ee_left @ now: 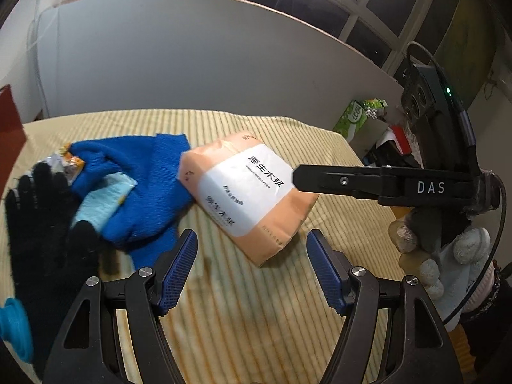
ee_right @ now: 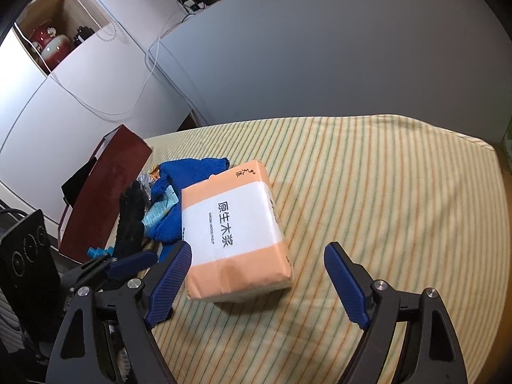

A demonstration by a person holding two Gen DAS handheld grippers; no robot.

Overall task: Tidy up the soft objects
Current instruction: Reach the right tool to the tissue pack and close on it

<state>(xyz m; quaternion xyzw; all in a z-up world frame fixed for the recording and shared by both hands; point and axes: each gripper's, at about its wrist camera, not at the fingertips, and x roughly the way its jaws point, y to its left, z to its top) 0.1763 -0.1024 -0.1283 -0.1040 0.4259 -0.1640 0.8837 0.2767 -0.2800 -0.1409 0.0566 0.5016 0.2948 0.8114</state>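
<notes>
An orange tissue pack (ee_left: 246, 192) with a white label lies on the striped tablecloth (ee_left: 256, 304); it also shows in the right wrist view (ee_right: 236, 233). A blue knit cloth (ee_left: 144, 185) (ee_right: 188, 172), a black glove (ee_left: 41, 224) (ee_right: 131, 220) and a light blue packet (ee_left: 102, 204) lie to its left. My left gripper (ee_left: 252, 249) is open just in front of the pack. My right gripper (ee_right: 257, 265) is open, its jaws on either side of the pack's near end; it also shows from the side in the left wrist view (ee_left: 297, 176).
A dark red box (ee_right: 105, 188) stands at the table's left edge. A grey partition (ee_left: 208, 57) runs behind the table. A snack wrapper (ee_left: 67, 163) lies by the glove. Green packs and clutter (ee_left: 361, 118) sit off the right edge.
</notes>
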